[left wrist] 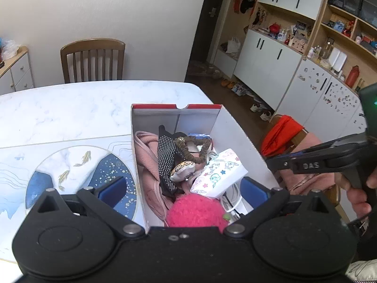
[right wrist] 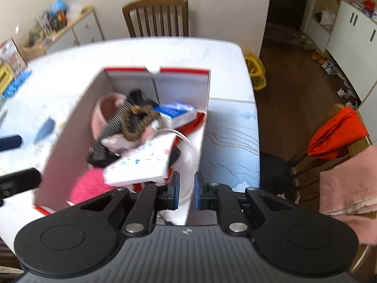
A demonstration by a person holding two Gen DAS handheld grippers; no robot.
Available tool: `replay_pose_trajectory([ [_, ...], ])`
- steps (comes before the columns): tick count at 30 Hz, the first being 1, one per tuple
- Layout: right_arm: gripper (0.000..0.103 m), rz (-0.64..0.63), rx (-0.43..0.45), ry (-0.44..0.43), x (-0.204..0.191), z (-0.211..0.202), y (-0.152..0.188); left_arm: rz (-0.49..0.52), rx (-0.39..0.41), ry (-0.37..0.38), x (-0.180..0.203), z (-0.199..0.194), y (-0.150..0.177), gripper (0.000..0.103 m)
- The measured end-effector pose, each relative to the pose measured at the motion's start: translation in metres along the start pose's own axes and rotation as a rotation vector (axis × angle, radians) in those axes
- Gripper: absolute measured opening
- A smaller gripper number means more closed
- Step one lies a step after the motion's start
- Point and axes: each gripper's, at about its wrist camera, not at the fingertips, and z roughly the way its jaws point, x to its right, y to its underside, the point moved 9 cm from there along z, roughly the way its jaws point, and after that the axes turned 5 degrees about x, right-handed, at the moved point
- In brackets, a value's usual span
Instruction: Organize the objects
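Left wrist view is showing the shoebox (left wrist: 238,127) nearly full – left hand-held gripper (left wrist: 181,188) gaping wide, right hand-held gripper (right wrist: 186,189) narrow, both empty.

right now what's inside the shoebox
The shoebox holds pink fabric, a black studded piece, a brown scrunchie, a cartoon-print packet on top, a white cable and a pink fluffy thing. The box floor and anything lower down are covered.
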Motion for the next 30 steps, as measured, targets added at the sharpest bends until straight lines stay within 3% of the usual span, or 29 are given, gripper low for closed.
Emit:
replay_pose_trajectory([
  [1,0.017,-0.003,0.019,-0.001,-0.004,-0.008,0.001,0.009,0.007,-0.001,0.0,-0.003,0.0,0.102],
  [3,0.037,-0.002,0.063,-0.007,-0.015,-0.023,0.004,0.036,0.027,-0.01,0.001,-0.012,0.001,0.102],
  [5,0.051,0.007,0.11,-0.018,-0.027,-0.037,0.008,0.046,0.038,-0.002,0.002,-0.019,0.003,0.102],
  [10,0.062,0.028,0.191,-0.013,-0.049,-0.062,0.022,0.062,0.051,0.01,0.0,-0.036,0.009,0.102],
  [15,0.082,0.023,0.293,-0.01,-0.069,-0.085,0.035,0.068,0.074,0.011,-0.004,-0.051,0.015,0.102],
  [21,0.095,0.089,0.339,-0.012,-0.075,-0.1,0.048,0.056,0.107,0.004,-0.009,-0.068,0.019,0.102],
  [30,0.095,0.123,0.386,0.032,-0.079,-0.116,0.061,0.081,0.111,0.029,-0.002,-0.081,0.03,0.102],
])
